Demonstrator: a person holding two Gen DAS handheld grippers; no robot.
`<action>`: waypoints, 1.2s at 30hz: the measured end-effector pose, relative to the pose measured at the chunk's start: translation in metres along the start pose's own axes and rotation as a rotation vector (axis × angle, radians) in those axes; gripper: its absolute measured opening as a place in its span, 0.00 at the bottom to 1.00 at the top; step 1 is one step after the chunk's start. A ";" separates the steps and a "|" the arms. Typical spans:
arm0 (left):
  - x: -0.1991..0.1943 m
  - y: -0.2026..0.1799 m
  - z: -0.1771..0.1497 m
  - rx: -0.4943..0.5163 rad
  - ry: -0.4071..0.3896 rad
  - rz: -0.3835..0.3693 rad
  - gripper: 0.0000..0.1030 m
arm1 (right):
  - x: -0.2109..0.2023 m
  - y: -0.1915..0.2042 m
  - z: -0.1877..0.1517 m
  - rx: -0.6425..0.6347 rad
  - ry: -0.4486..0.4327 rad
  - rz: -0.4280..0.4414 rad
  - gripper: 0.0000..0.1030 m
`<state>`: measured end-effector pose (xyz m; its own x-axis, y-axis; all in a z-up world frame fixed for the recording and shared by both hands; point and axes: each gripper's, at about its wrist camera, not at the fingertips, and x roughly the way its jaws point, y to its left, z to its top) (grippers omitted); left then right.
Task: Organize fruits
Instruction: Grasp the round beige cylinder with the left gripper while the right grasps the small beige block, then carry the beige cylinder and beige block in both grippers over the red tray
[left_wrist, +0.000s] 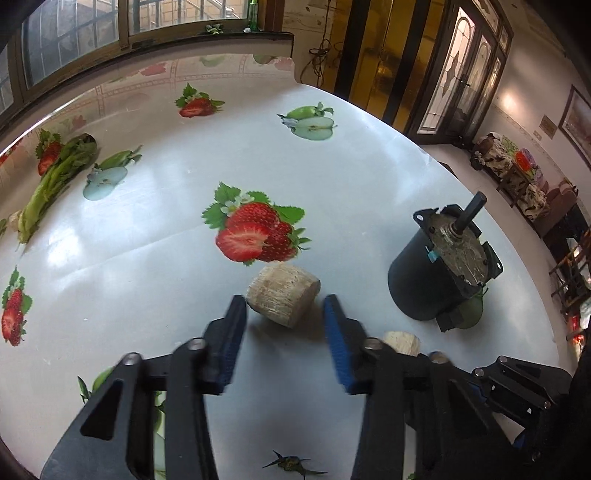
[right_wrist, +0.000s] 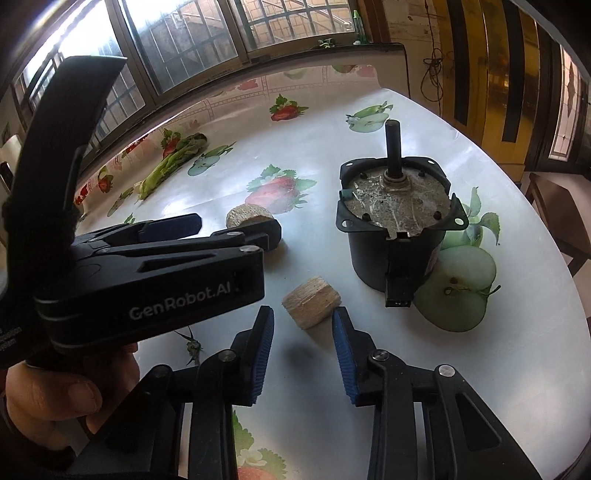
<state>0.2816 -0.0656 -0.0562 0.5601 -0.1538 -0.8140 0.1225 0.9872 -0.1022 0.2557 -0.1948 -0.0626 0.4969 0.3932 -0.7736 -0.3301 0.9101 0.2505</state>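
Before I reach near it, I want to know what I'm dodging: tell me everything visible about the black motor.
The black motor is a squat cylinder, seemingly metal, standing upright on the fruit-print tablecloth. Its grey, grimy top plate has corner mounting tabs with holes. A dark shaft rises from it, and a connector block sticks out low on the side. It partly covers a printed green apple; neither gripper touches it.

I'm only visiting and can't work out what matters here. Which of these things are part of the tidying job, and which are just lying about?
In the job:
- larger beige chunk, ahead of the open left gripper
- smaller beige chunk, ahead of the open right gripper

Lying about:
- black motor
- leafy green vegetable
- fruit-print tablecloth
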 end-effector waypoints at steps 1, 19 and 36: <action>-0.001 0.000 -0.002 0.006 0.003 -0.011 0.13 | -0.001 -0.001 -0.001 0.004 -0.001 0.004 0.18; -0.007 -0.004 0.012 0.045 0.007 0.019 0.32 | 0.003 0.006 0.007 0.034 -0.006 -0.036 0.47; -0.064 0.005 -0.032 0.018 -0.028 0.002 0.23 | -0.046 0.009 -0.015 0.048 -0.057 0.086 0.26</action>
<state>0.2202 -0.0496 -0.0229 0.5834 -0.1531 -0.7976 0.1358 0.9866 -0.0900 0.2175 -0.2068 -0.0336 0.5140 0.4756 -0.7138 -0.3357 0.8774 0.3428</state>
